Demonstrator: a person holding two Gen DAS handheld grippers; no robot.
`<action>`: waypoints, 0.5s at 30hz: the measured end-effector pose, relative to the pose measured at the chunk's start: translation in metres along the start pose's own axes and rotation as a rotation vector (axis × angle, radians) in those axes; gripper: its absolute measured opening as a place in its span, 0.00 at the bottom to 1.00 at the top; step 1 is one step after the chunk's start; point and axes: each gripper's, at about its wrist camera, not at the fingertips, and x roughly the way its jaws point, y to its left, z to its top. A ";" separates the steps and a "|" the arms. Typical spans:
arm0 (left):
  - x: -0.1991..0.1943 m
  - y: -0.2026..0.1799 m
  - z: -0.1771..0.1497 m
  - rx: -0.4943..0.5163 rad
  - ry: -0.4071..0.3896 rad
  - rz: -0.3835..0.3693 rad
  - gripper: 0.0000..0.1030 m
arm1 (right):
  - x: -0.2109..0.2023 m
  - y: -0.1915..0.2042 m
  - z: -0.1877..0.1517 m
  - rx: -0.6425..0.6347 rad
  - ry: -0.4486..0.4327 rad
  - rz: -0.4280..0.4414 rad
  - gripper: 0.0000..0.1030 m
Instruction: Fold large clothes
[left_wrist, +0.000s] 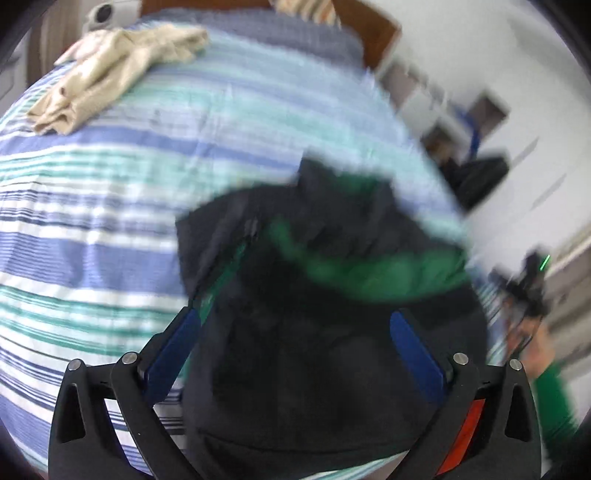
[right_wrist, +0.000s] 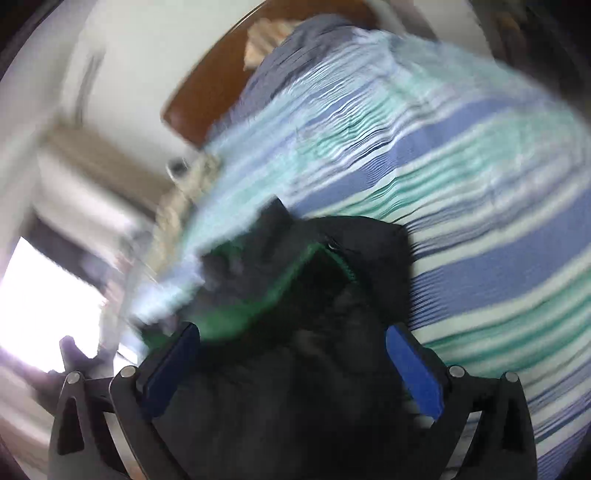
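Both the left gripper (left_wrist: 295, 325) and right gripper (right_wrist: 291, 339), jaws wide, straddled the black green-lined jacket (left_wrist: 314, 295) near the striped bed's (left_wrist: 110, 221) edge; seemingly mid-fold through blur, next needing firm closure

Bed with striped duvet (left_wrist: 110, 206), blue/teal/white bands, fills most of both views; wooden headboard (left_wrist: 380, 33) at the far end with a striped pillow (left_wrist: 306, 9) against it. Crumpled beige garment (left_wrist: 110, 74) lies on the duvet near the far left corner, well apart from everything else, and a small round grey device (left_wrist: 99, 14) sits just past it off the bed edge. White cube shelving (left_wrist: 454, 107) stands beside the bed; heavy motion blur, contents unreadable.
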 end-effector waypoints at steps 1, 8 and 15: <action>0.010 -0.003 -0.003 0.020 0.027 0.032 0.99 | 0.016 0.007 -0.002 -0.053 0.037 -0.039 1.00; 0.012 -0.033 -0.006 0.137 -0.021 0.270 0.15 | 0.039 0.039 -0.023 -0.224 0.041 -0.246 0.29; -0.043 -0.036 0.046 0.035 -0.308 0.248 0.13 | -0.028 0.080 0.025 -0.296 -0.220 -0.281 0.18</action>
